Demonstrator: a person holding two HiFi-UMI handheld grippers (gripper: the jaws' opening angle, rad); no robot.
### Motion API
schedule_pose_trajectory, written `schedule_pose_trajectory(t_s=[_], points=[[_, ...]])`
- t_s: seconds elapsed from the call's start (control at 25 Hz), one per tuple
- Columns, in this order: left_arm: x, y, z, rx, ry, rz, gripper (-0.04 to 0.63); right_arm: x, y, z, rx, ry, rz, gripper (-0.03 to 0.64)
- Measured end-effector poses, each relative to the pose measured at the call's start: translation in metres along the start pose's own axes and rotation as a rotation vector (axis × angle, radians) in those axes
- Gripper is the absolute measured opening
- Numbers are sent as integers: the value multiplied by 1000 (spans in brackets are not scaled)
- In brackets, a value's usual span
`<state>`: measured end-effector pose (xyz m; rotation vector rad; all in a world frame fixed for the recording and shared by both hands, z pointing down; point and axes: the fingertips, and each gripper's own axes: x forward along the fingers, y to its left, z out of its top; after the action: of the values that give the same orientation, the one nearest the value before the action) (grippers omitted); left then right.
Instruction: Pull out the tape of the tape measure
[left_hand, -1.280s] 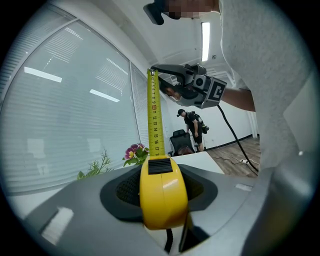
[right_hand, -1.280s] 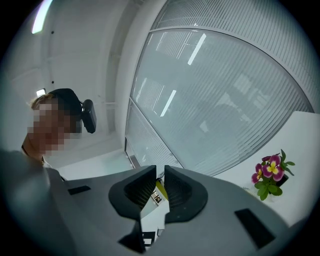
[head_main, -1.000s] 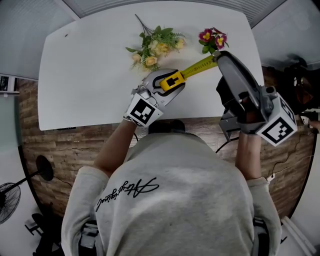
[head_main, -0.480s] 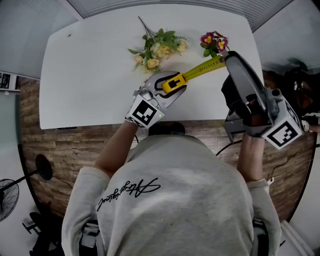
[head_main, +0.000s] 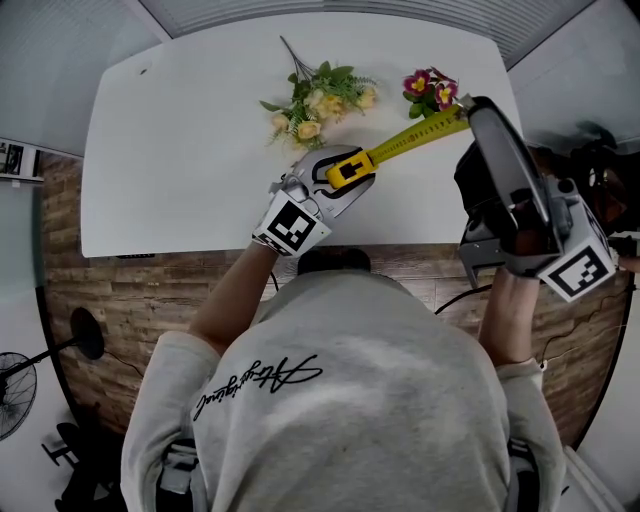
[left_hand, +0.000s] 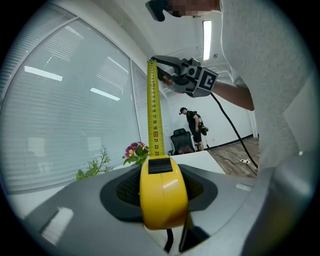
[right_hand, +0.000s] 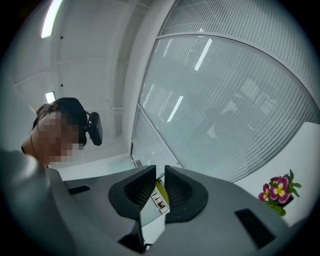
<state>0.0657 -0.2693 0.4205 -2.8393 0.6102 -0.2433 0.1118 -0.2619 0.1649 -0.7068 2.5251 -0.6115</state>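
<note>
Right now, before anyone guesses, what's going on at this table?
A person holds a gripper in each hand above a white table. The left gripper is clamped on the yellow tape measure, and the right gripper pinches the end of its tape. The tape is partly pulled out and runs straight between the two grippers. Two small bunches of flowers sit on the table beyond, untouched.
</note>
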Motion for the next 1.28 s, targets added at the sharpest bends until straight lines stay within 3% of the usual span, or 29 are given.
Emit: schedule_pose_trajectory(t_s=[1.28], points=[[3, -2, -4, -13, 15, 16, 172, 1, 17, 37, -80, -54, 49, 54]])
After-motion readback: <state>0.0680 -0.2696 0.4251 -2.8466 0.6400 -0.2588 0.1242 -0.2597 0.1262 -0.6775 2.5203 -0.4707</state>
